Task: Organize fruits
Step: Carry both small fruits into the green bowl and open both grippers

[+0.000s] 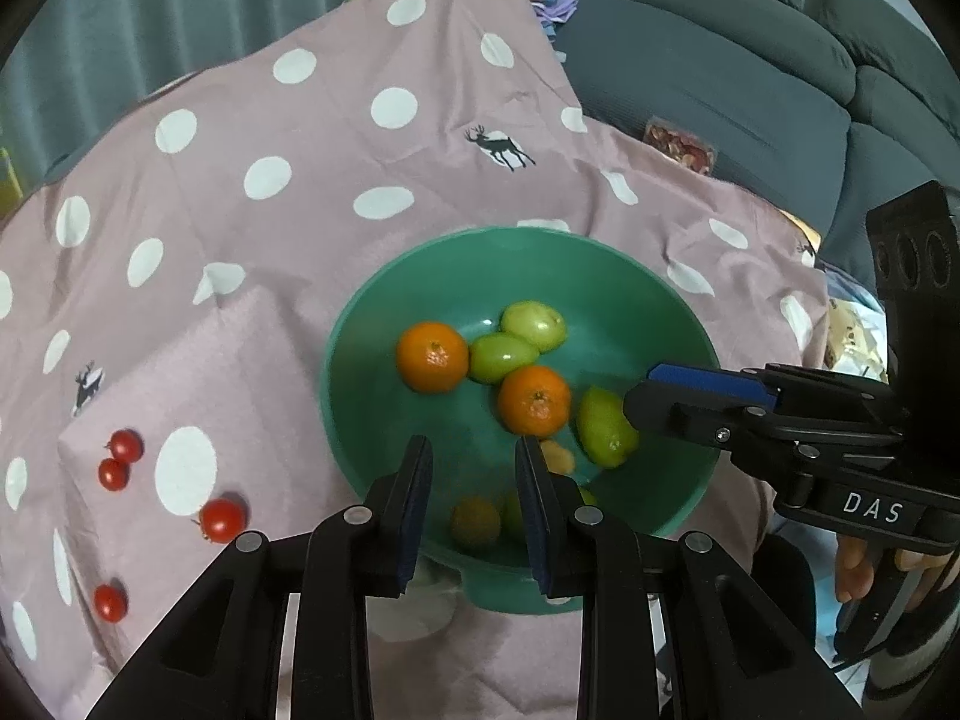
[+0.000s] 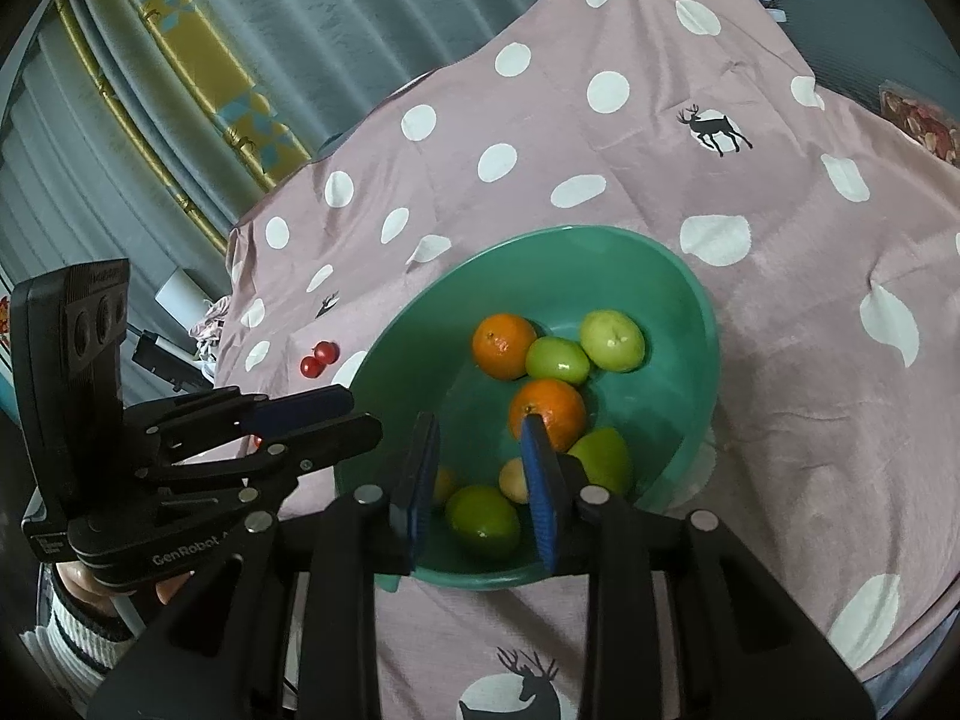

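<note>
A green bowl (image 1: 354, 324) (image 2: 690, 300) sits on a pink dotted cloth (image 1: 312, 144). It holds two oranges (image 1: 432, 357) (image 1: 534, 399), several green fruits (image 1: 534, 324) (image 2: 483, 519) and a small yellow fruit (image 1: 555, 456). Several cherry tomatoes (image 1: 222, 519) (image 2: 321, 357) lie on the cloth left of the bowl. My left gripper (image 1: 473, 444) (image 2: 360, 414) hangs over the bowl's near-left rim, open, nothing between its pads. My right gripper (image 2: 479, 420) (image 1: 642, 390) is over the bowl's right side, open above the fruit, gripping none of it.
A grey sofa (image 1: 750, 72) runs behind the cloth at the right, with a snack packet (image 1: 681, 147) at the cloth's edge. Grey curtains (image 2: 270, 12) hang at the back left. The cloth drops off at its near edge.
</note>
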Action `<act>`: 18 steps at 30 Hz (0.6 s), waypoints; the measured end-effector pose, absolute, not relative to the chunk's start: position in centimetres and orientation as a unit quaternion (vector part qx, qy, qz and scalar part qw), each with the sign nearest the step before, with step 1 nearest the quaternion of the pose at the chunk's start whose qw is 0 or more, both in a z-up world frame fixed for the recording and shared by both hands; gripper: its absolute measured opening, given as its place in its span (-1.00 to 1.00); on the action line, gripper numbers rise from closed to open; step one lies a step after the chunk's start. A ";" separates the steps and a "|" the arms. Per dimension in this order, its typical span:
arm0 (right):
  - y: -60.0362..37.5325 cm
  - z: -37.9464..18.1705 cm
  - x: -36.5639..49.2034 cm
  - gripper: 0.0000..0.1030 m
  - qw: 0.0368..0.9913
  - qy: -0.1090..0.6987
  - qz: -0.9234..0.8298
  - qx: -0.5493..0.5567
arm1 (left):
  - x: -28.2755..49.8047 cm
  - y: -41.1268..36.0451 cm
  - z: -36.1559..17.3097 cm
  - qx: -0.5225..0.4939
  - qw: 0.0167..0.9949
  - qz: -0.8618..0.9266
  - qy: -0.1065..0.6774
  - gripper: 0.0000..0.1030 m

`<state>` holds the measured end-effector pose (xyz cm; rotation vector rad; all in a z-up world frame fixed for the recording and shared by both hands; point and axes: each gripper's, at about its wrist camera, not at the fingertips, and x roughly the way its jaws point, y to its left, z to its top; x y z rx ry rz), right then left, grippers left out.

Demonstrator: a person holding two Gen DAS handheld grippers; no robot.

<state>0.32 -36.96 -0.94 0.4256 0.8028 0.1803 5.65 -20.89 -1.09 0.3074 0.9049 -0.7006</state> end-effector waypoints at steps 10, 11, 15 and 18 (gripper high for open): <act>-36.5 -0.1 0.1 -0.03 0.897 0.382 0.087 0.203 | 5.2 -18.5 0.2 0.136 0.850 -0.303 0.409 0.25; -36.5 0.0 0.1 0.00 0.898 0.381 0.087 0.203 | 5.1 -17.9 0.4 0.134 0.853 -0.297 0.407 0.32; -35.8 0.4 0.2 0.03 0.898 0.381 0.094 0.200 | 4.8 -15.2 0.6 0.120 0.863 -0.277 0.404 0.38; -34.8 0.7 0.1 0.03 0.899 0.382 0.100 0.190 | 4.7 -12.6 0.7 0.104 0.870 -0.255 0.408 0.38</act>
